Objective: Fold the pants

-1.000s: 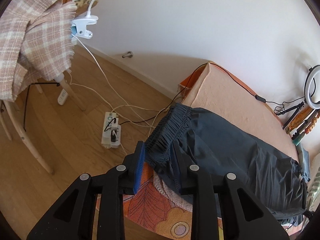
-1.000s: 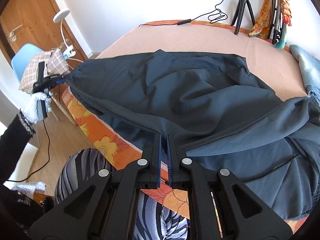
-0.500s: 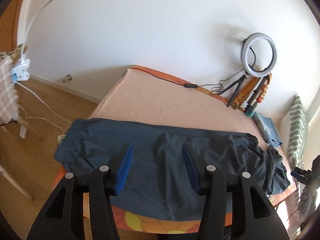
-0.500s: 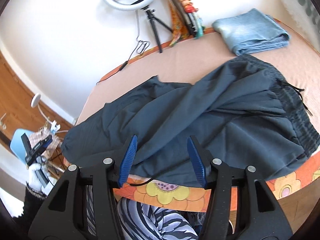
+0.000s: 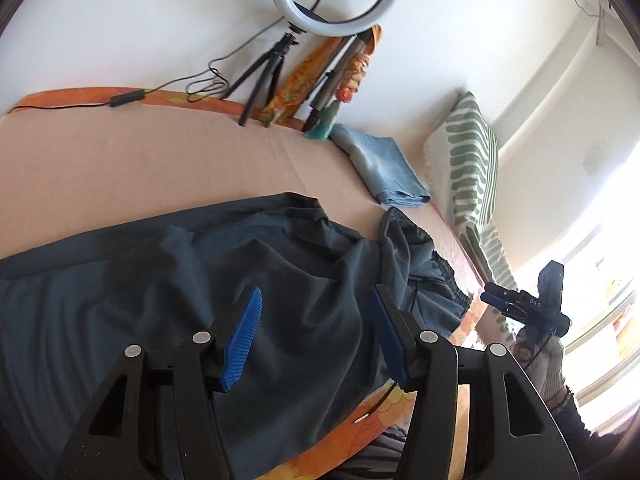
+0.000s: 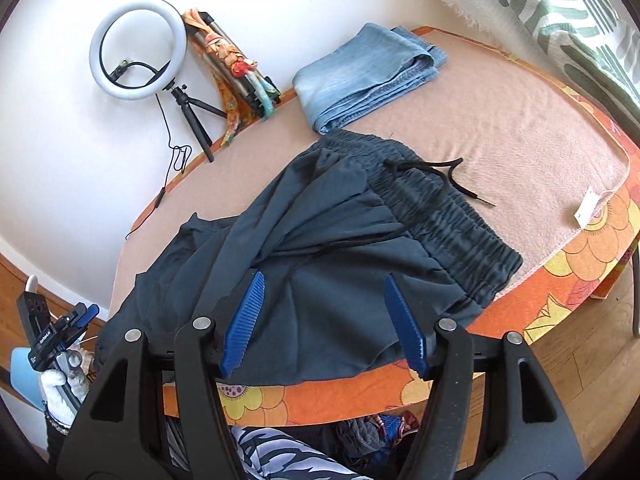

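Lengthwise along bed (image 6: 532,168) front: pants (image 6: 320,248), waistband (image 6: 448,216) twd pillow (image 6: 560,12).

wall (image 5: 140,20) white | floor (image 6: 580,360) wood | window (image 5: 608,280) bright | ring light (image 6: 138,48)

We are seeing pants (image 6: 328,248) showing dark slate-blue | drawstring (image 6: 436,172) showing black | folded jeans (image 6: 368,76) showing faded light blue | blanket (image 6: 520,128) showing plain peach | bedsheet (image 6: 568,272) showing orange with yellow flowers | pillow (image 5: 472,160) showing white with green stripes | gripper pads (image 6: 244,320) showing blue | ring light (image 6: 138,48) showing white.
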### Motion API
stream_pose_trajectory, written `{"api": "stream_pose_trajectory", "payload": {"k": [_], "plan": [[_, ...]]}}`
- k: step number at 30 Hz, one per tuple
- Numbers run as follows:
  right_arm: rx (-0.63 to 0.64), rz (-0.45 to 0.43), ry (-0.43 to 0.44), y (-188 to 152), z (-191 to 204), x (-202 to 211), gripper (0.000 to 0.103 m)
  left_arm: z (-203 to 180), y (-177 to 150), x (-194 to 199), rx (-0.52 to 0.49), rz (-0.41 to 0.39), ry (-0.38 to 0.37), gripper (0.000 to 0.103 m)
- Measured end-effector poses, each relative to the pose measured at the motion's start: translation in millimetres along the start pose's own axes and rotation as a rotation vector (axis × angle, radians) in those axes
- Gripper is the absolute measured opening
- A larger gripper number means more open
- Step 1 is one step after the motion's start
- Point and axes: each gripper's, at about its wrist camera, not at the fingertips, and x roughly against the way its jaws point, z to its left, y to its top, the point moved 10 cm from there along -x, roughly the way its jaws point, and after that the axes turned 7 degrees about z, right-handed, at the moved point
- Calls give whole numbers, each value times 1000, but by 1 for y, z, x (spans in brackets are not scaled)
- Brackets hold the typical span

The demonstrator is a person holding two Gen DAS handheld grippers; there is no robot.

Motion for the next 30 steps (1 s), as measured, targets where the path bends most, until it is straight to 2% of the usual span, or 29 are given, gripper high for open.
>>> {"api": "stream_pose_trajectory", "payload": {"k": [4,8,14,16,20,21,22,23,24,26,30], "plan": [[-19,-9,-30,3,-19,5,66,-42,17,-62,-36,93,-84,61],[-35,-12,-45,5,-33,7,66,-71,35,-124,-43,165,-118,62],[-46,-11,-58,5,-52,8,66,-76,38,-208,-28,276,-91,62],[-52,-11,-59,6,-58,8,66,-76,34,-225,-25,301,-85,62],[-62,-11,-56,9,-67,6,66,-76,33,-240,-8,299,-100,59],[-64,-11,-55,9,-68,6,66,-76,35,-241,0,292,-107,57],[-66,-11,-54,10,-69,6,66,-77,37,-245,9,286,-116,45],[-70,-11,-51,10,-70,6,66,-78,38,-246,15,285,-130,30],[-74,-12,-45,11,-71,6,66,-79,39,-248,17,285,-133,24],[-83,-13,-36,12,-72,7,66,-86,42,-250,-5,266,-139,3],[-80,-23,-37,16,-71,9,66,-112,43,-240,-102,225,-169,3]]}}
